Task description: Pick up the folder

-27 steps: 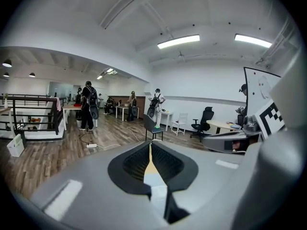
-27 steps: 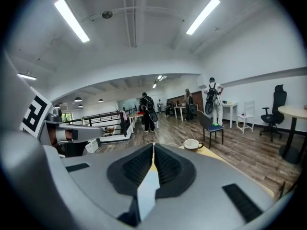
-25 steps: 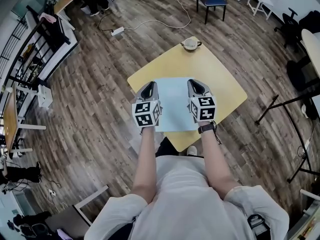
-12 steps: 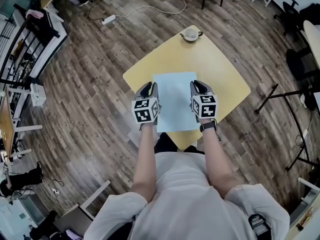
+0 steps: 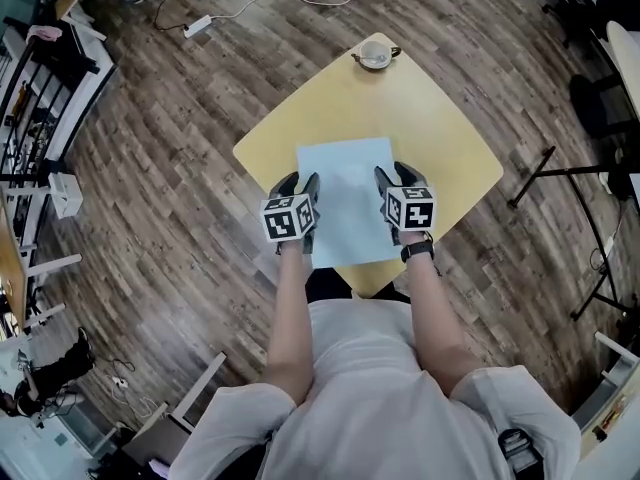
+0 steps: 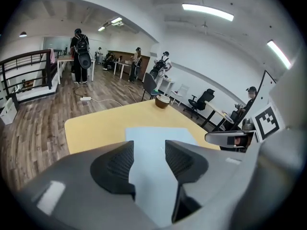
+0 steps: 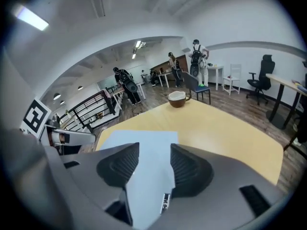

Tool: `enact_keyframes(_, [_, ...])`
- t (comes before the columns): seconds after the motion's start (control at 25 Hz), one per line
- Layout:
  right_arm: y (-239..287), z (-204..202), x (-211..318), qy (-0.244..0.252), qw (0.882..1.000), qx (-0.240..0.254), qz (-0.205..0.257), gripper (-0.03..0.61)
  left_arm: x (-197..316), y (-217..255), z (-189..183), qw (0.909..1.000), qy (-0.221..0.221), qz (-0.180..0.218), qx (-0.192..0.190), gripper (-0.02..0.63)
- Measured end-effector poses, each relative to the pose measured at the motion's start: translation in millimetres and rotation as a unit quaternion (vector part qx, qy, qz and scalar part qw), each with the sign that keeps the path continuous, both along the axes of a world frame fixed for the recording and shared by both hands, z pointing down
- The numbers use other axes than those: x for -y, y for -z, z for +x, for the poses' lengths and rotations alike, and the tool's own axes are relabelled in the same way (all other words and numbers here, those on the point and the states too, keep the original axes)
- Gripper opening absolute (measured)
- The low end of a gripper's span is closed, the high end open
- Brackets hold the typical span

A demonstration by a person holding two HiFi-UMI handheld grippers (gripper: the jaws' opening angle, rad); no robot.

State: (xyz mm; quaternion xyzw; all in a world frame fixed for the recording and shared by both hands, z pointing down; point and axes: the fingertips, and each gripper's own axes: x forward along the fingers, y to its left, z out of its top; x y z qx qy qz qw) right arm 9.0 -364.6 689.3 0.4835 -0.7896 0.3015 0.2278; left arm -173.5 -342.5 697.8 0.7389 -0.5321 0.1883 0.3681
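Observation:
A pale blue folder (image 5: 345,203) lies flat on the yellow table (image 5: 420,118), near its front corner. My left gripper (image 5: 302,186) is at the folder's left edge and my right gripper (image 5: 388,180) at its right edge, both tilted down toward it. The jaws of both are opening. In the left gripper view the folder (image 6: 154,137) shows through the gap of the left gripper (image 6: 149,150); no pad presses on it. The right gripper view shows the same: the folder (image 7: 139,140) lies beyond the parted pads of the right gripper (image 7: 154,153).
A brown and white cup (image 5: 375,55) stands at the table's far corner. A power strip (image 5: 196,25) and its cable lie on the wooden floor beyond. Several people (image 6: 79,54) stand at desks at the back. A black table frame (image 5: 560,173) stands to the right.
Both grippers have come down toward the table at the folder's two sides. Their jaws, shut a second ago, now stand apart.

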Motion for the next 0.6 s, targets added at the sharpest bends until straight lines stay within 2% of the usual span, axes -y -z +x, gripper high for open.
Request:
enact_keyframes(0.12, [-18,2,-3,-0.012,0.999,0.022,-0.035,0.230,-5,-18,-1,0.9990,0.006,-0.035,-0.025,0.254])
enact_keyframes(0.24, [-36,7,-7,-0.031,0.996,0.043,-0.065,0.264,-10,-34,1,0.9959,0.017,-0.064,-0.061,0.309])
enact_keyframes(0.36, [-51,8,-13,-0.046,0.992,0.067,-0.093,0.278,-15,-46,5,0.9911,0.031,-0.081,-0.101,0.340])
enact_keyframes(0.6, [-68,9,-21,-0.063,0.988,0.082,-0.118,0.293,-23,-62,11,0.9834,0.042,-0.107,-0.140,0.370])
